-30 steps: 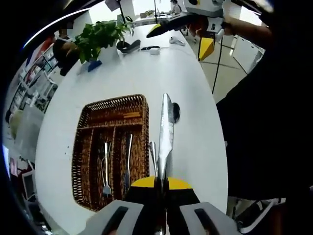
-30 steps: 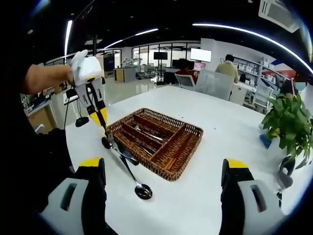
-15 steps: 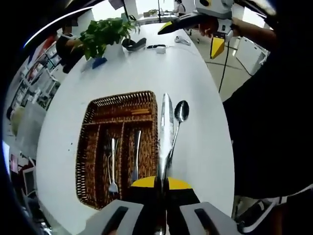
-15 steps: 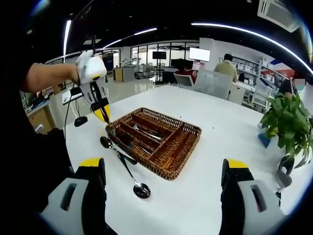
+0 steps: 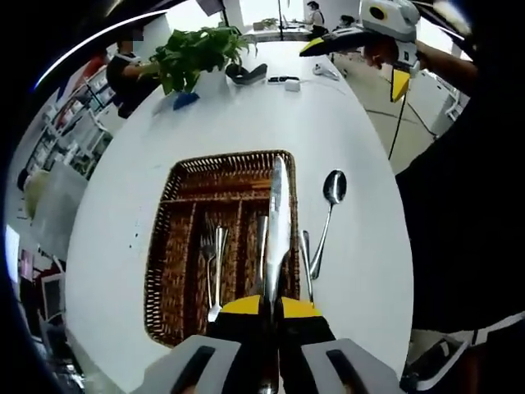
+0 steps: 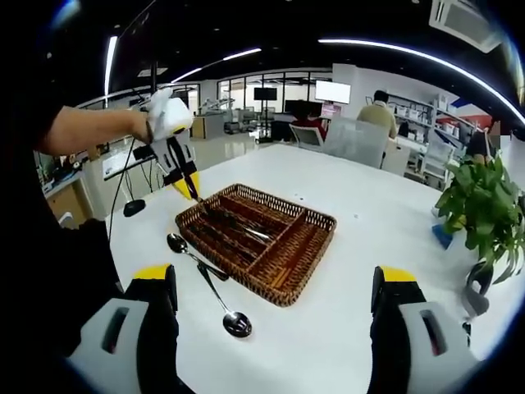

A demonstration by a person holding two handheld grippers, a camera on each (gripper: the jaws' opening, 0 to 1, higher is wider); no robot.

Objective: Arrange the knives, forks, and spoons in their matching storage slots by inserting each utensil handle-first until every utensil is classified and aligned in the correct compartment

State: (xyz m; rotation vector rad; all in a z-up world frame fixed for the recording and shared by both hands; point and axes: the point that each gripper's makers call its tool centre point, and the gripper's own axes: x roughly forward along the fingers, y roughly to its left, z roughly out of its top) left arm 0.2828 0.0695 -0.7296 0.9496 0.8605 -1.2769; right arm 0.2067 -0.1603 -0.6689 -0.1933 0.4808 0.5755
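Holding a knife (image 5: 276, 222) by its handle, the left gripper (image 5: 271, 308) is clamped shut on it above the wicker tray (image 5: 176, 271) on the white worktop (image 5: 246, 123). The blade runs straight away from the gripper, along the tray's long slots, over the rightmost slot, likely lined up for lowering in. Forks (image 5: 215, 267) lie in the slots to its left. Right of the tray, two spoons (image 5: 328, 205) rest on the worktop, bowls pointing away. The right gripper (image 6: 275, 316) hangs open, jaws wide apart, carrying nothing, probably waiting its turn.

Open-plan office — long white table (image 6: 394, 246), wall screen (image 6: 334, 91), potted plant (image 6: 484, 205).
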